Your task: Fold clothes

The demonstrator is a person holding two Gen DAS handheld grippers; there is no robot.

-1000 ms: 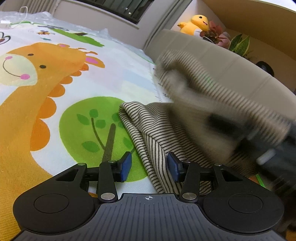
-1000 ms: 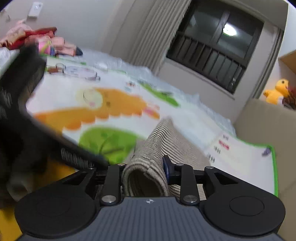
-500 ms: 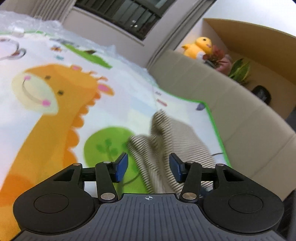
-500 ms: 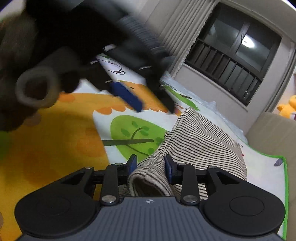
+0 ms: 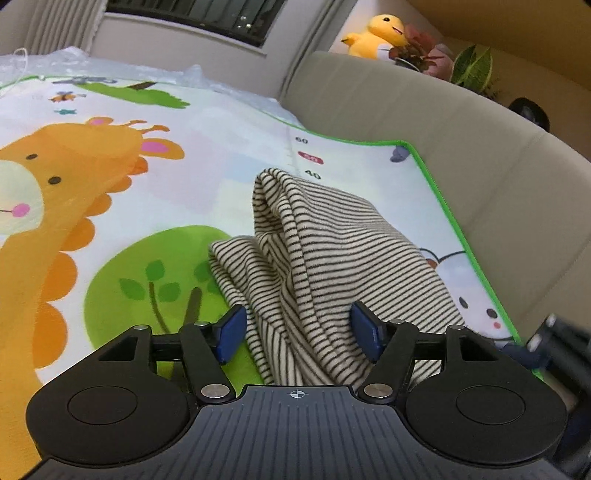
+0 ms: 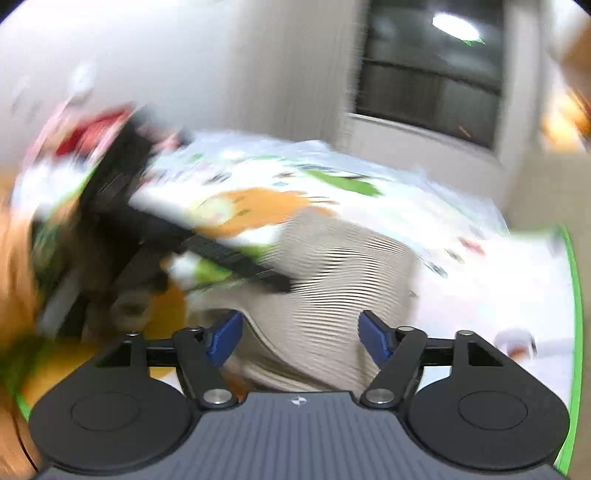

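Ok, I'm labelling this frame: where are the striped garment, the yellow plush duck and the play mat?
striped garment (image 5: 332, 258), left wrist view, on its raised middle fold.
yellow plush duck (image 5: 380, 35), left wrist view, on its body.
play mat (image 5: 229, 162), left wrist view, on a bare pale patch.

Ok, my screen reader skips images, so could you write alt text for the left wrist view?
A crumpled black-and-white striped garment lies on a cartoon giraffe play mat, reaching between the blue pads of the open left gripper. A beige sofa borders the mat, with a yellow plush duck behind it.
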